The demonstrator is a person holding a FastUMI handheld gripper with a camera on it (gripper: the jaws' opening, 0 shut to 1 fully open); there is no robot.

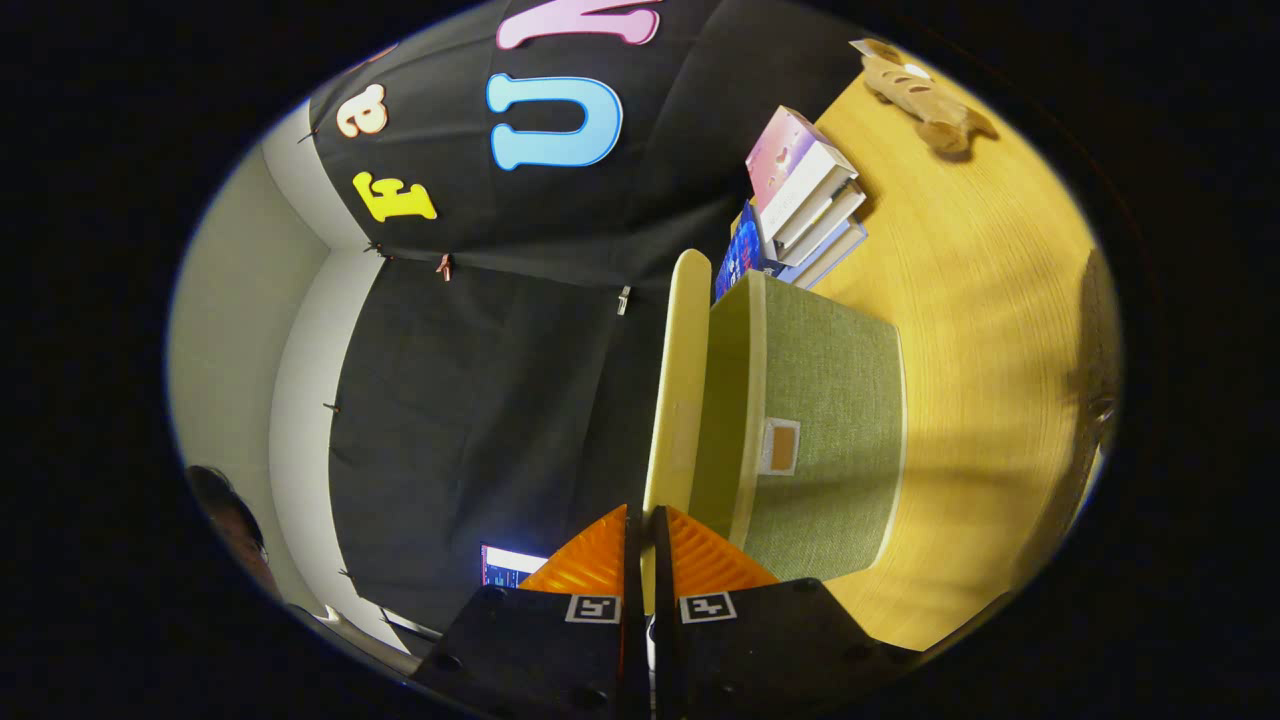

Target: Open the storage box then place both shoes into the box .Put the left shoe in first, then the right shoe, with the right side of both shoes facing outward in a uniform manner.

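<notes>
Where ribbed orange fingers (600, 555) pinch, pale lid (680, 380) lifts (green fabric box (830, 430)).

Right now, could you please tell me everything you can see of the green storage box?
The storage box is covered in what looks like olive-green woven fabric with pale cream edging, and one face carries a small label holder with a tan card. Its lid, pale yellow inside, is swung up and open. The tongs are closed on the lid's edge, both orange fingers pressing it. The box rests on the wooden table, a stack of books just beyond it. Its interior is not visible.
</notes>
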